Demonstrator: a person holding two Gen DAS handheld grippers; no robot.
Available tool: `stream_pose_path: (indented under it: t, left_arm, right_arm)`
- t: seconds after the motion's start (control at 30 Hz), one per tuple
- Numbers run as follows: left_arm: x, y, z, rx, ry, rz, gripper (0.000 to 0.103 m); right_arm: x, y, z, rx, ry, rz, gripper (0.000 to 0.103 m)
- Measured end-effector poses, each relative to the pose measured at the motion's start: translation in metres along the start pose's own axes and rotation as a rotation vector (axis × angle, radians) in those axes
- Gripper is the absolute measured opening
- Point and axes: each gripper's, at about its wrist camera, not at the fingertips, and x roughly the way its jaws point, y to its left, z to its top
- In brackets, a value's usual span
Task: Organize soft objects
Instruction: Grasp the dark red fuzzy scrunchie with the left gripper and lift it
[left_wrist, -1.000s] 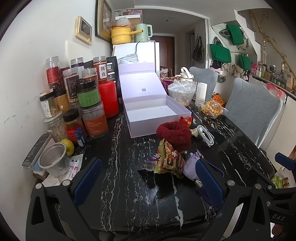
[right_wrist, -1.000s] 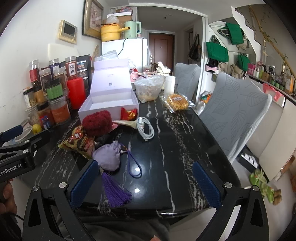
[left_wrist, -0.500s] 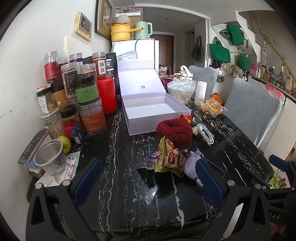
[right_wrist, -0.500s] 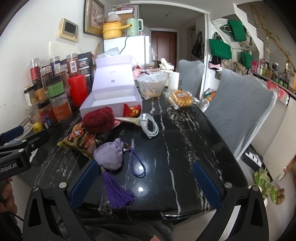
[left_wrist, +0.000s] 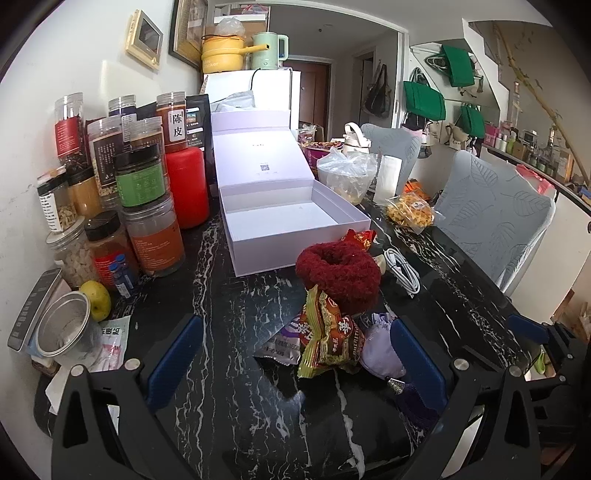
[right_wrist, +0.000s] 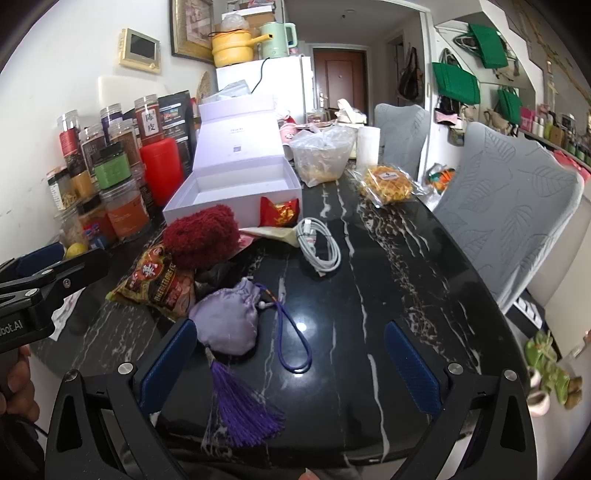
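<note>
soft items sit mid-table, l to r: red fuzzy scrunchie (left_wrist: 338, 273) by the open white box (left_wrist: 291, 225), prob. the drop spot; snack packet (left_wrist: 327, 338); lilac sachet pouch (right_wrist: 227, 319). left gripper (left_wrist: 291, 356) jaws apart, empty, framing packet. right gripper (right_wrist: 290, 363) apart, empty, pouch at its left finger.
</note>
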Motion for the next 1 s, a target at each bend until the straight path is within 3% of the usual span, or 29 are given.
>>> stream_pose_path:
  t: [1.0]
  left_arm:
    - [0.119, -0.024, 0.038, 0.083, 0.186, -0.148, 0.103]
  right_arm:
    - [0.080, -0.038, 0.032, 0.067, 0.156, -0.036, 0.103]
